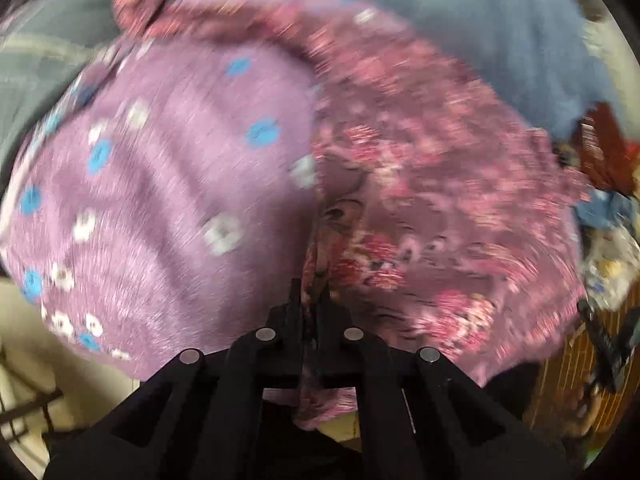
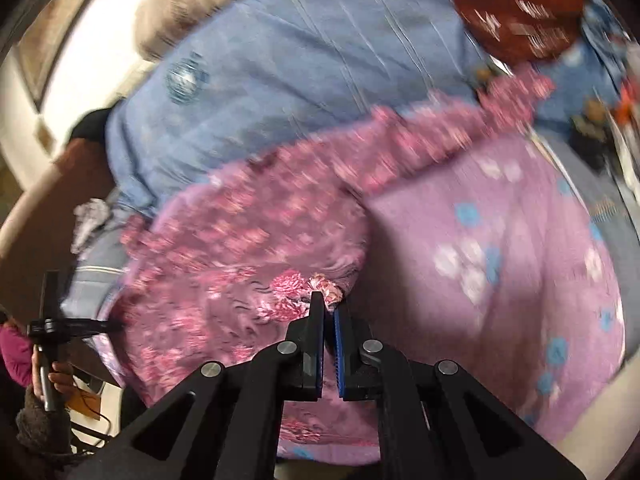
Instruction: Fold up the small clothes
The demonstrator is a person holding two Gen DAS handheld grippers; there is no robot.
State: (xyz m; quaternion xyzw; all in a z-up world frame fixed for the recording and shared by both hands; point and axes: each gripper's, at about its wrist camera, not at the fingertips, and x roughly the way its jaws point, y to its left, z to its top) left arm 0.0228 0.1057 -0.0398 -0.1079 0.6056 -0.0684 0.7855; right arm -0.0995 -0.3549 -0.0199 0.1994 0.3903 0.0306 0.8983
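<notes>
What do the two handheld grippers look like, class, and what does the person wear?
Both the left gripper and right gripper are matte black angular linkages with round silver pivot pins. The right gripper's pads are ridged blue. A magenta sleeve and dark knitted cuff show.

We are counting two grippers: the left gripper (image 1: pixel 311 308) and the right gripper (image 2: pixel 329 312), each showing two black fingers. We are seeing one pink floral garment (image 2: pixel 240 248) at the centre of both views, lying on one lilac cloth (image 2: pixel 500 240) dotted with blue and white flowers. We are making out one blue fabric (image 2: pixel 280 80) along the top of each frame and one dark red item (image 2: pixel 516 8) at the upper right. At the lower left, we are seeing one hand (image 2: pixel 56 380).
</notes>
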